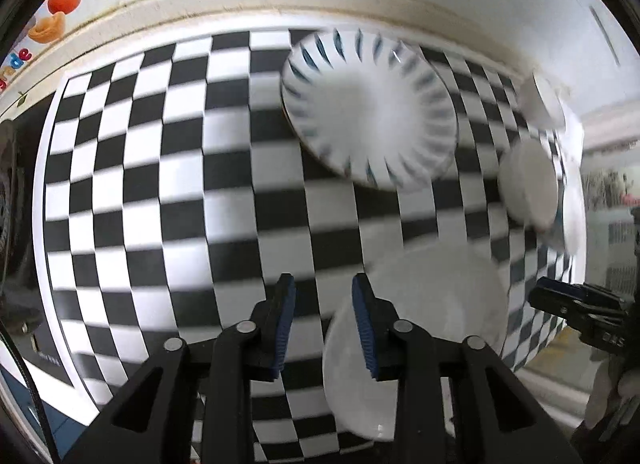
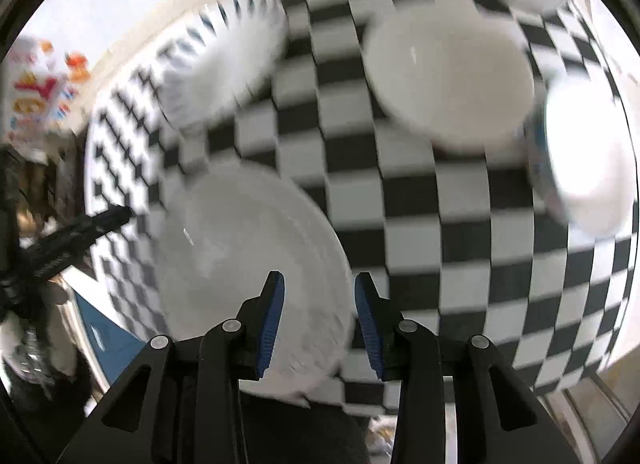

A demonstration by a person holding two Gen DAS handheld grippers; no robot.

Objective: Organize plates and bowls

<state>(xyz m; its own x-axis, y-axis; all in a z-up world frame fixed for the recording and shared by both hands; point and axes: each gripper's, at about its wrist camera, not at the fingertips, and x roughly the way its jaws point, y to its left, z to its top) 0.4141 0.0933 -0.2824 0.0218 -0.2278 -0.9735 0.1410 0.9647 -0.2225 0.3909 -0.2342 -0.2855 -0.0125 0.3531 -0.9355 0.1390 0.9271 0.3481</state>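
Left hand-held gripper [image 1: 324, 284] is pointing down at the checkered worktop [image 1: 160, 184] with its jaws parted and nothing between them. Its right fingertip is overlapping the left rim of the plain white plate [image 1: 440, 296] lying below it. Right hand-held gripper [image 2: 319, 282] is likewise standing open and empty, hovering above the right rim of the same plate [image 2: 248, 248]. Farther off, the blue-striped plate [image 1: 368, 108] is lying, with white bowls [image 2: 452, 76] sitting to its right.
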